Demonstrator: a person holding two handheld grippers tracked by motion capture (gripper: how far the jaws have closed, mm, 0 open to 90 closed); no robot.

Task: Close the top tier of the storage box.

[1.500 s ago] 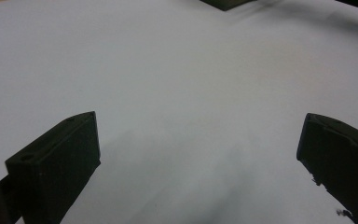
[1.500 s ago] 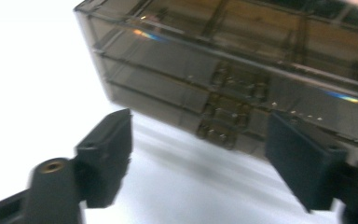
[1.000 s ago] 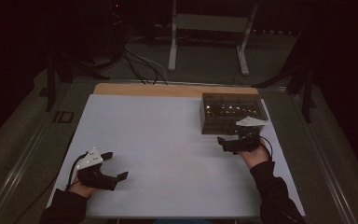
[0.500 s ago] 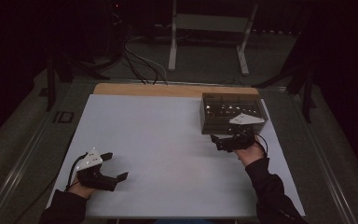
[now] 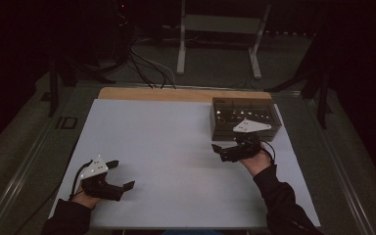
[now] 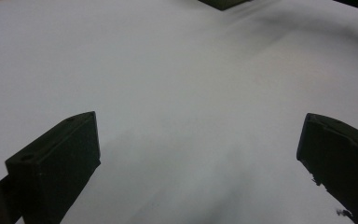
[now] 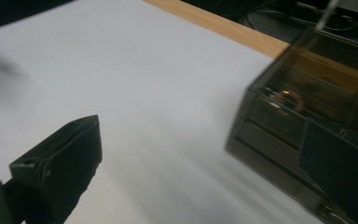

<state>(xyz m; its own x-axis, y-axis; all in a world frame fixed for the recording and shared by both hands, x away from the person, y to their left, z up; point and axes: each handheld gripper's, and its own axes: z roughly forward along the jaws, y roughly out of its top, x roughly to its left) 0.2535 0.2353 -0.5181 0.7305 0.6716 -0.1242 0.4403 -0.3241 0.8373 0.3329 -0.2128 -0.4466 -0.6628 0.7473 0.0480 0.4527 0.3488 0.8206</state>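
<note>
A large white table (image 5: 176,147) takes most of the high view, with a strip of bare wood (image 5: 176,94) along its far edge. On the far right part of the table stands a dark, see-through box (image 5: 245,117) with small compartments inside; some small shiny parts lie in them, but they are too small to tell what they are. The right gripper (image 5: 225,151) is just in front of the near left corner of this box, close to it, and I cannot tell if it touches. Its jaws stand wide apart and nothing is between them. In the right gripper view the box (image 7: 317,121) is at the right side, one black jaw rises in front of its near wall, and a small ring-like part glints in one compartment. The left gripper (image 5: 121,175) is well apart from the box, near the front left corner of the table. Its jaws are also spread wide and hold nothing; the left gripper view shows bare white table (image 6: 177,93) between them.
</note>
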